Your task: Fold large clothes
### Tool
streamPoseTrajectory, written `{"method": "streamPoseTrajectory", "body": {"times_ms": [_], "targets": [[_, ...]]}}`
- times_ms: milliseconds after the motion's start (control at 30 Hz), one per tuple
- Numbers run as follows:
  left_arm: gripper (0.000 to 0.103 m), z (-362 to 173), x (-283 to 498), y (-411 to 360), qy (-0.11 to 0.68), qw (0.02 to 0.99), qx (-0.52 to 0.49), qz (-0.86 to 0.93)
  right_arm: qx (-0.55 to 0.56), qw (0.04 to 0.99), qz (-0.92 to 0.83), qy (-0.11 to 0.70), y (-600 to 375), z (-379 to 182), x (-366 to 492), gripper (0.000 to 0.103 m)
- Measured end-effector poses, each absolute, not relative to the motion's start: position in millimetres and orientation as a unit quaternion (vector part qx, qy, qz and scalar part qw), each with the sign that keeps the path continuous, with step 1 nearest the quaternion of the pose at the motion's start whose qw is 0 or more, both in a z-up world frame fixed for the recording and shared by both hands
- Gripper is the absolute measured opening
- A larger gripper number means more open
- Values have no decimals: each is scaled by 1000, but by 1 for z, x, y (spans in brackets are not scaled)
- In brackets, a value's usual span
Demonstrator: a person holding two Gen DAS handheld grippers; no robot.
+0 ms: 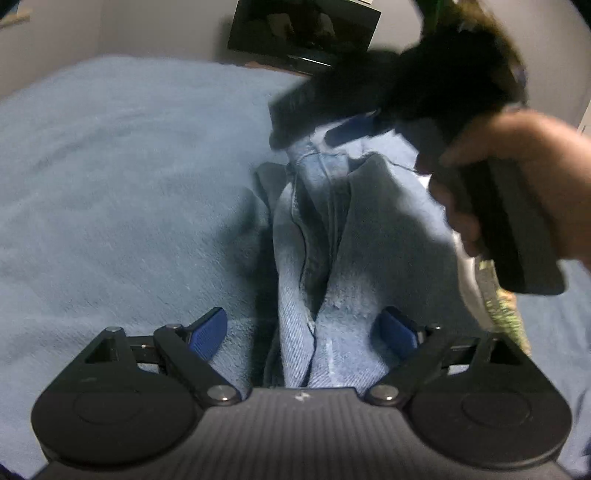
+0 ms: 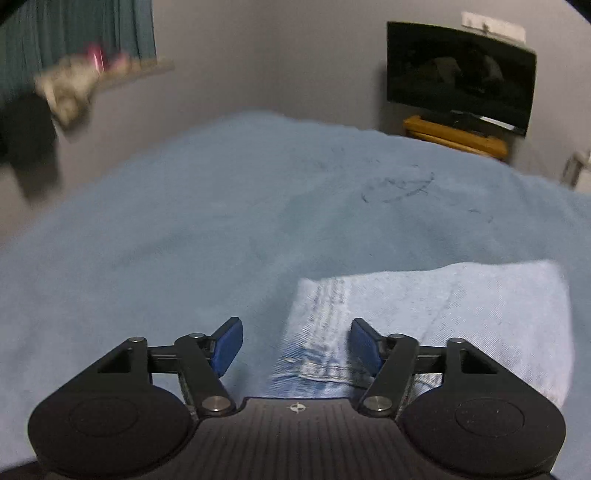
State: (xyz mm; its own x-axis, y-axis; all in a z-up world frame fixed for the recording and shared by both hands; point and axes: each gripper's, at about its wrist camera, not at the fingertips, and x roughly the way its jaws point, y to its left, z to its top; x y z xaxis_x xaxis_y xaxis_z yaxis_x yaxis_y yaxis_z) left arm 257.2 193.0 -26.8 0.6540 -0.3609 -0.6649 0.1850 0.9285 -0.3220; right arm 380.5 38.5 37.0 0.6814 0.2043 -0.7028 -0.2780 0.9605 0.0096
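Observation:
Light blue jeans (image 1: 325, 236) lie bunched in folds on the blue blanket (image 1: 110, 184). My left gripper (image 1: 306, 332) is open, its blue pads on either side of a raised fold of denim. In the left wrist view the right gripper (image 1: 354, 127) hovers over the far end of the jeans, held by a hand (image 1: 517, 177); its jaws look apart. In the right wrist view my right gripper (image 2: 295, 345) is open above the seamed edge of the jeans (image 2: 424, 314), which lie flat there.
A dark TV (image 2: 460, 74) stands on a wooden stand (image 2: 454, 136) by the far wall. Teal curtains (image 2: 77, 33) and blurred items on a sill (image 2: 74, 85) are at the left. The blanket (image 2: 221, 206) spreads wide.

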Motion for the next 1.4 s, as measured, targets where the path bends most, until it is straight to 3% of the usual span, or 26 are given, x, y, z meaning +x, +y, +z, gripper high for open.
{"method": "streamPoseTrajectory", "body": {"times_ms": [67,233,367,567,667,800,967,1033,1133,1267,1400], "targets": [[45,-27,259,204,397,881,-164,-197,-30,906,142,398,39,30,387,42],[35,-24,258,217,401,868,-167,-241,-25,893,181,411,32,18,391,42],[28,-26,258,218,407,862,-159,-255,46,884,213,412,10,17,397,45],[15,-23,249,225,401,850,-177,-291,128,909,210,337,-20,35,363,47],[15,-18,240,222,398,846,-155,-318,116,926,206,296,-34,52,320,47],[16,-31,244,211,430,851,-94,-287,95,950,167,247,-57,61,263,57],[51,-20,247,216,414,870,-99,-248,37,966,96,237,-76,56,164,72],[59,-15,246,223,398,884,-97,-223,19,963,86,255,-78,44,138,75],[59,-2,248,225,358,905,-106,-201,-11,960,65,273,-73,37,104,78],[62,14,243,210,299,923,-126,-207,-7,957,32,288,-73,21,65,91],[62,17,234,188,286,931,-99,-203,-1,947,13,322,-81,-9,64,89]]}}
